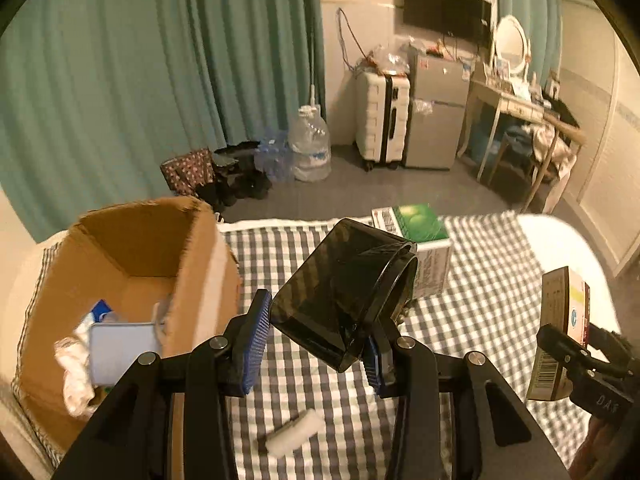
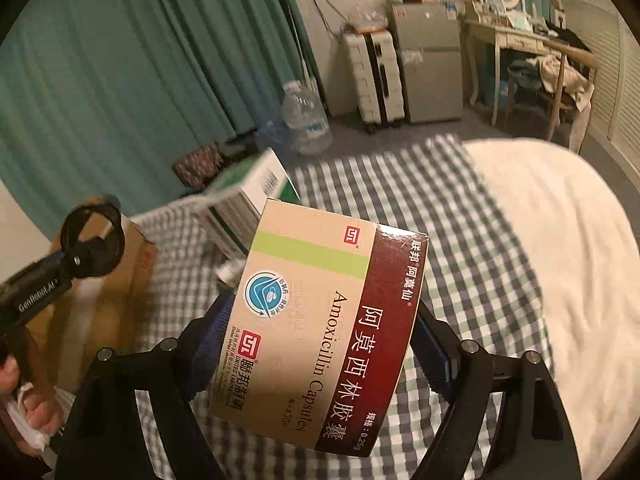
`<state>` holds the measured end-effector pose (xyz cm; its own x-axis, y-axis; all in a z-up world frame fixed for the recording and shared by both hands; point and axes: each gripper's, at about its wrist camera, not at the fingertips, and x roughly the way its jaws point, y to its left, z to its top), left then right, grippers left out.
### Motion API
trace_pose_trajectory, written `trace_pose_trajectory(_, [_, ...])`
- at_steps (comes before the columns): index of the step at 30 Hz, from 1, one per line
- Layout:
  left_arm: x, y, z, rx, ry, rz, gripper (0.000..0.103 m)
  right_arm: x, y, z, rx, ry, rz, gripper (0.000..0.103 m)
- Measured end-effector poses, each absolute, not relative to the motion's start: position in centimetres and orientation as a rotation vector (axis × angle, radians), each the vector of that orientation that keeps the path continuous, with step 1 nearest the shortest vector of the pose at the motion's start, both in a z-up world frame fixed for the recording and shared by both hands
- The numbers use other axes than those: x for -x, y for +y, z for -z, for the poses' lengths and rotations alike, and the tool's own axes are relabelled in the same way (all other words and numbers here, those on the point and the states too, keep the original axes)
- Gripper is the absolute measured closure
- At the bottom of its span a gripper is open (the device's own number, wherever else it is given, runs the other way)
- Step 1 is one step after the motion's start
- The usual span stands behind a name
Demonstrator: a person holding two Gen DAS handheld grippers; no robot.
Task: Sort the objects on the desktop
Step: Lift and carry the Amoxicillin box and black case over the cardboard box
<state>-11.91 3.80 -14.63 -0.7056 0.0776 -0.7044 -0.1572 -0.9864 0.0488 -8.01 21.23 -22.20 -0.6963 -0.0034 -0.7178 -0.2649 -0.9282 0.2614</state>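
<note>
My left gripper [image 1: 316, 344] is shut on a dark translucent square container [image 1: 340, 292], held tilted above the checked cloth. Beside it on the left stands an open cardboard box [image 1: 188, 280] with papers and wrappers inside. My right gripper [image 2: 316, 344] is shut on a beige and maroon Amoxicillin capsule box [image 2: 320, 328], lifted off the cloth; the same capsule box [image 1: 560, 332] shows at the right edge of the left wrist view. The cardboard box [image 2: 136, 272] stands far left in the right wrist view, behind the left gripper's ring.
A green and white carton [image 1: 420, 240] stands on the checked cloth [image 1: 488, 300] behind the container, and the same carton [image 2: 244, 196] appears in the right wrist view. A small white roll [image 1: 296, 432] lies near me. A hand [image 2: 28, 408] shows lower left. White bedding [image 2: 560, 240] lies to the right.
</note>
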Motion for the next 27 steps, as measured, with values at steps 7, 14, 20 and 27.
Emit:
trace_pose_trajectory(7, [8.5, 2.9, 10.0, 0.986, 0.157, -2.829, 0.061, 6.1, 19.5, 16.5, 0.987, 0.492, -2.808, 0.020])
trace_pose_trajectory(14, [6.5, 1.5, 6.8, 0.866, 0.151, -2.846, 0.061, 4.9, 17.0, 12.2, 0.845, 0.400, -2.904, 0.020])
trace_pose_trajectory(20, [5.1, -0.5, 4.9, 0.789, 0.159, -2.864, 0.061, 4.2, 14.5, 9.1, 0.738, 0.337, -2.964, 0.020])
trace_pose_trajectory(27, [5.2, -4.9, 2.9, 0.740, 0.124, -2.943, 0.061, 5.5, 10.9, 7.1, 0.709, 0.280, -3.065, 0.020])
